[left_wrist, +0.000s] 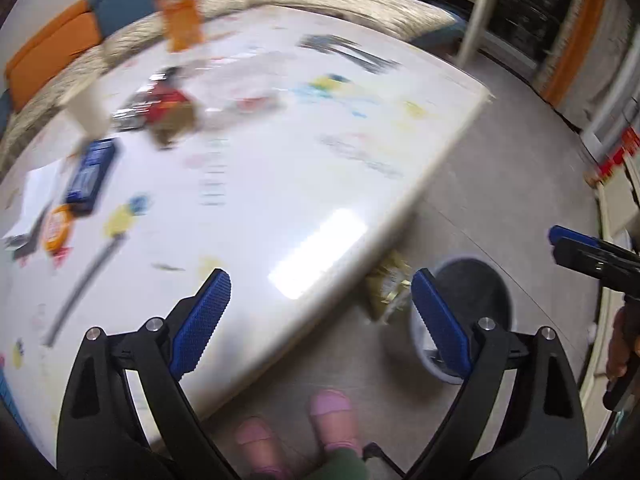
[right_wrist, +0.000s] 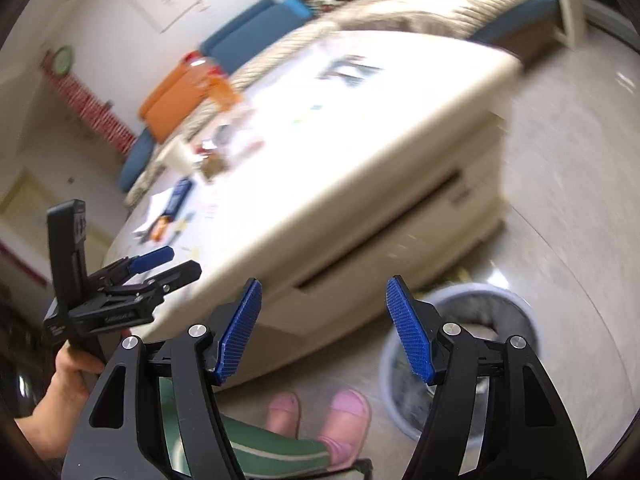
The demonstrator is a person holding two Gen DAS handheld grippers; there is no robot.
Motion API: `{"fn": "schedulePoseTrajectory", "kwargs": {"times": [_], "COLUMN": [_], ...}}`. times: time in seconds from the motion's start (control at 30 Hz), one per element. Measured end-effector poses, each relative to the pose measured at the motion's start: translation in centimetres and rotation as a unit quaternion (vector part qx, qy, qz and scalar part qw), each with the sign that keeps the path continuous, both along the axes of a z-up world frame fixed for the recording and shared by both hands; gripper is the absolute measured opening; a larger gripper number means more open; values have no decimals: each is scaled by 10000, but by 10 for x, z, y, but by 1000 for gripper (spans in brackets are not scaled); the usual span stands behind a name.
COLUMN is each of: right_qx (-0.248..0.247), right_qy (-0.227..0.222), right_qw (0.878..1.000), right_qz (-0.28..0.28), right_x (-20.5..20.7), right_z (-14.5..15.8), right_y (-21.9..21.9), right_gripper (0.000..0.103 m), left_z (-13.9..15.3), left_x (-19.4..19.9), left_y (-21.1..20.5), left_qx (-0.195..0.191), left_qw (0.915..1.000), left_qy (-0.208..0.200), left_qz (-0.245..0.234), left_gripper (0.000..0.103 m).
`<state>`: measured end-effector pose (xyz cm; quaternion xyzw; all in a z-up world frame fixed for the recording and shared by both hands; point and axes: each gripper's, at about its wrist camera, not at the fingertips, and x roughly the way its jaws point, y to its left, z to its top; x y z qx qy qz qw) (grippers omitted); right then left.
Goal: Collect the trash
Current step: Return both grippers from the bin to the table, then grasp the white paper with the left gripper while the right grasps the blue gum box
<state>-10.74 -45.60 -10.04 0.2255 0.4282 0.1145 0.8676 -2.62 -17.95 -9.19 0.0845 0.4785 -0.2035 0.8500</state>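
White bench (left_wrist: 280, 184) still carries wrappers (left_wrist: 160, 108) and an orange lid (left_wrist: 56, 228) at left. Left gripper (left_wrist: 320, 320) released, empty; a crumpled yellow wrapper (left_wrist: 388, 288) is beside the bin (left_wrist: 500, 292). Right gripper (right_wrist: 324, 328) released, empty. Collection appears incomplete.

One white table (left_wrist: 280, 184). One round bin (right_wrist: 460, 360) on the floor at the near right. One orange bottle (left_wrist: 178, 12) at the far left. One blue packet (left_wrist: 90, 172), one white cup (left_wrist: 86, 110), two pink slippers (right_wrist: 316, 420) nearest, two grippers.
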Motion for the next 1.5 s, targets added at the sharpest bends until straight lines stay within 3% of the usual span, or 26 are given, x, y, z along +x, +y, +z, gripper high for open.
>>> {"fn": "schedulePoseTrajectory", "kwargs": {"times": [0.17, 0.37, 0.63, 0.7, 0.77, 0.9, 1.1, 1.17, 1.23, 1.4, 1.5], "right_qx": [-104, -213, -405, -517, -596, -815, -997, -1028, -1183, -1497, -1695], "right_qy": [-156, -195, -14, 37, 108, 237, 540, 620, 700, 838, 894], "right_qw": [9972, 9895, 9884, 9881, 9892, 9907, 9923, 9920, 9900, 9851, 9814], "right_qz": [727, 1415, 1463, 1448, 1332, 1067, 504, 381, 300, 134, 126], "right_x": [43, 85, 140, 157, 173, 204, 243, 253, 263, 278, 282], "right_z": [23, 32, 34, 35, 33, 25, 7, 2, -3, -14, -21], "right_y": [78, 175, 272, 295, 314, 344, 358, 361, 367, 382, 390], "right_gripper": [67, 67, 76, 77, 86, 87, 88, 88, 88, 89, 89], "left_z": [10, 19, 20, 17, 11, -7, -20, -24, -27, -32, -37], "left_x": [20, 33, 77, 93, 110, 144, 177, 185, 194, 202, 205], "left_y": [90, 181, 271, 284, 297, 318, 314, 309, 310, 318, 313], "left_qx": [-26, -50, -37, 71, 102, -25, -173, -56, 22, -244, 20], "left_qw": [9965, 9863, 9699, 9680, 9675, 9691, 9812, 9828, 9817, 9802, 9804], "left_qy": [-22, -139, -284, -359, -360, -90, -4, -18, -62, 59, 40], "left_qz": [829, 1644, 2419, 2484, 2502, 2465, 1923, 1844, 1902, 1964, 1971], "left_gripper": [90, 90, 95, 95, 96, 96, 96, 96, 96, 96, 96]}}
